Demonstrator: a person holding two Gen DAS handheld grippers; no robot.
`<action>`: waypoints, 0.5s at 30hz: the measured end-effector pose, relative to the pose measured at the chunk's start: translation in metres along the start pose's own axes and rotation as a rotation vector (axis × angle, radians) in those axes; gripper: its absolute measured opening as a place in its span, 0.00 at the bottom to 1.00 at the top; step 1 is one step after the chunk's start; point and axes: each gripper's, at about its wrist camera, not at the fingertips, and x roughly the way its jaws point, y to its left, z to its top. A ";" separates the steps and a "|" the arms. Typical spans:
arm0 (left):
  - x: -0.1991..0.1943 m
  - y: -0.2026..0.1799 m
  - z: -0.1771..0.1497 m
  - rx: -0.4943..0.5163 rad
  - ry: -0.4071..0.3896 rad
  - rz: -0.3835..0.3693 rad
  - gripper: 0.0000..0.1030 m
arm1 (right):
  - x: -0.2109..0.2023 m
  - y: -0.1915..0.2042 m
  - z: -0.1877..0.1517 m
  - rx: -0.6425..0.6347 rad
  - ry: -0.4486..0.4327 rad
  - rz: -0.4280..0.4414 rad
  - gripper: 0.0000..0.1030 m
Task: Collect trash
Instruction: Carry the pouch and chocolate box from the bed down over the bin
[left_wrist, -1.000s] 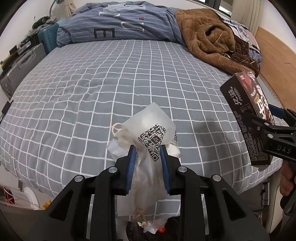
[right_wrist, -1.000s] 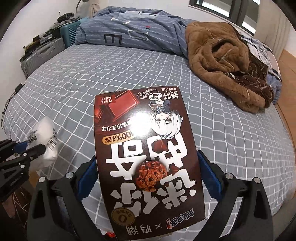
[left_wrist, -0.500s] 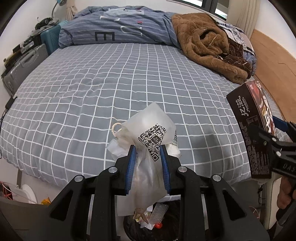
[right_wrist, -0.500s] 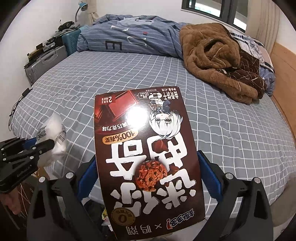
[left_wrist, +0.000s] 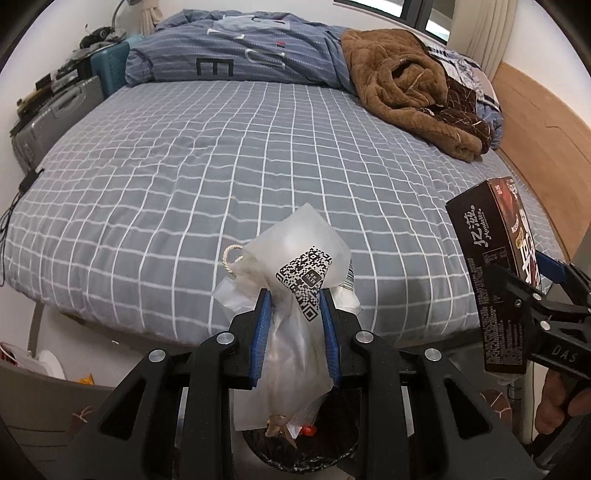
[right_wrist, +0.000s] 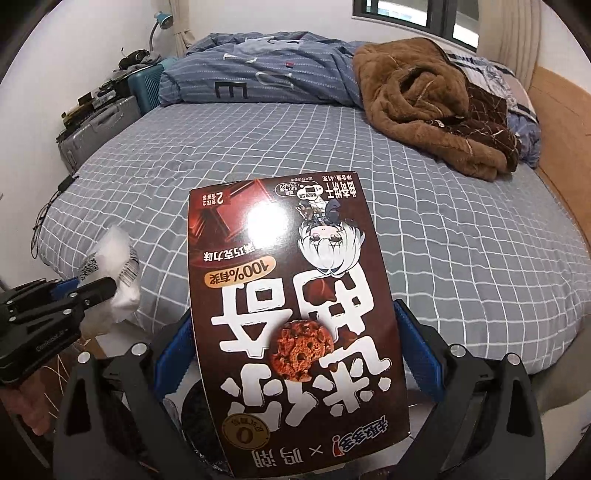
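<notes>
My left gripper (left_wrist: 293, 295) is shut on a crumpled translucent plastic bag (left_wrist: 295, 266) that carries a QR-code label and a cord loop. It hangs past the bed's foot edge, over a round dark trash bin (left_wrist: 332, 448) lined in black. My right gripper (right_wrist: 291, 317) is shut on a dark brown cookie box (right_wrist: 291, 295) with white lettering, its blue pads against both side edges. The same box (left_wrist: 495, 280) shows at the right of the left wrist view, and the bag (right_wrist: 114, 273) at the left of the right wrist view. A slice of the bin (right_wrist: 194, 413) peeks out under the box.
A bed with a grey checked sheet (left_wrist: 240, 155) fills the view ahead. A blue striped duvet (left_wrist: 251, 55) and a brown fleece garment (left_wrist: 402, 88) lie at its head. Suitcases (left_wrist: 55, 114) line the left wall. A wooden panel (left_wrist: 535, 122) runs along the right.
Both grippers have drawn back from the bed toward its foot, still holding the bag and the box. The trash bin has come into view beneath them.
</notes>
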 end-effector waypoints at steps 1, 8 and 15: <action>-0.001 0.001 -0.003 -0.003 0.003 -0.003 0.25 | -0.002 0.003 -0.004 0.005 0.003 0.009 0.90; -0.008 0.005 -0.027 -0.016 0.015 -0.020 0.25 | -0.015 0.017 -0.027 0.029 0.011 0.020 0.90; -0.005 0.010 -0.050 -0.032 0.044 -0.041 0.25 | -0.026 0.026 -0.050 0.055 0.020 0.024 0.90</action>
